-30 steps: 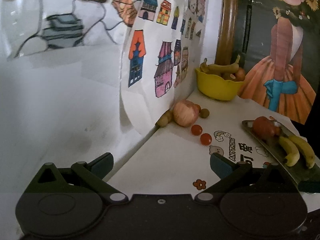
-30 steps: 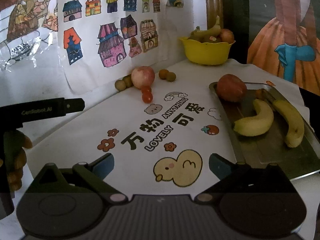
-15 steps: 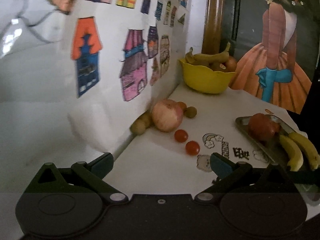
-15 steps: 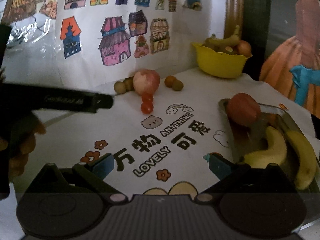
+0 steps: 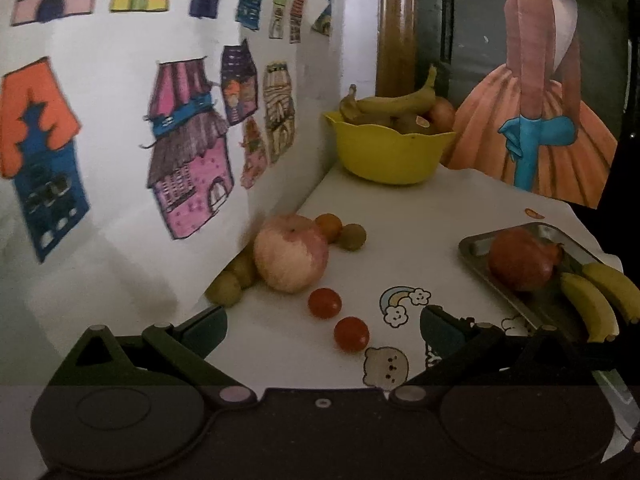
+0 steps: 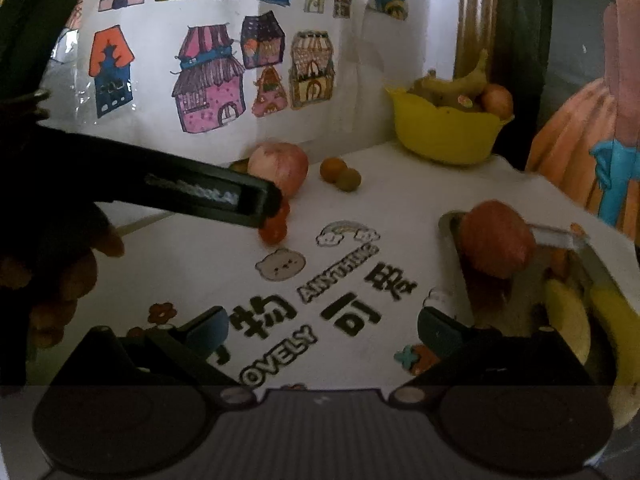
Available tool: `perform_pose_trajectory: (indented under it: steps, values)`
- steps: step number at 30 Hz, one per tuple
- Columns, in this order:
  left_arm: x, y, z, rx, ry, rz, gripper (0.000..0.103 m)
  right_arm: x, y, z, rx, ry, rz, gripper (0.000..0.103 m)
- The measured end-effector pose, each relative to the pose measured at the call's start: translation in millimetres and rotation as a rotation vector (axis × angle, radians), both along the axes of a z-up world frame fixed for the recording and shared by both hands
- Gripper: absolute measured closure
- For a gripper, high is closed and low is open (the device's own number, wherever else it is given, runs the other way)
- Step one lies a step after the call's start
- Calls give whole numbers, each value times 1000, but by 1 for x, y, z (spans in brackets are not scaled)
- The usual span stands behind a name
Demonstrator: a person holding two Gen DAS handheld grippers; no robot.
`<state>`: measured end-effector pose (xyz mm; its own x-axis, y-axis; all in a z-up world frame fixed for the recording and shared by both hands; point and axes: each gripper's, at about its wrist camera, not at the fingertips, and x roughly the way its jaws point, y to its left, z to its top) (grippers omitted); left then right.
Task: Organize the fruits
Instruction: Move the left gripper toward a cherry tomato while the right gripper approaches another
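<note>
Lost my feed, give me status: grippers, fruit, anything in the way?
Left gripper open, empty, over cherry tomatoes. Right gripper open, empty. Apple loose by wall; tray holds bananas. Path clear.

A home, seemingly a child's corner: hand-coloured house drawings (image 5: pixel 188 152) taped to the wall, a cartoon-printed tablecloth (image 6: pixel 340 292), a yellow fruit bowl (image 5: pixel 388 152).

Apple (image 5: pixel 291 258) against wall, left; two cherry tomatoes (image 5: pixel 338 319) before it. Bowl (image 5: pixel 390 152) behind, in corner (bananas inside). Tray (image 5: pixel 524 276) right, holding pomegranate (image 5: pixel 520 258), two bananas (image 5: pixel 600 300).
</note>
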<state>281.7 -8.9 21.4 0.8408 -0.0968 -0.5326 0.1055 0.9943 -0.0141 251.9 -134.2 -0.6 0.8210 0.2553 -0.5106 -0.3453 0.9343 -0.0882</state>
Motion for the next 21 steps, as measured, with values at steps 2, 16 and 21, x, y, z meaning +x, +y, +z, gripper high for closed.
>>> perform_pose_trajectory:
  steps: [2, 16, 21]
  values:
    - [5, -1, -1, -3, 3, -4, 1, 3, 1, 0, -14, -12, 10, 0]
    - [25, 5, -13, -4, 35, 8, 1, 28, 14, -9, 1, 6, 61, 0]
    - [28, 14, -15, -44, 33, 17, 1, 36, 17, -8, 9, 17, 86, 0]
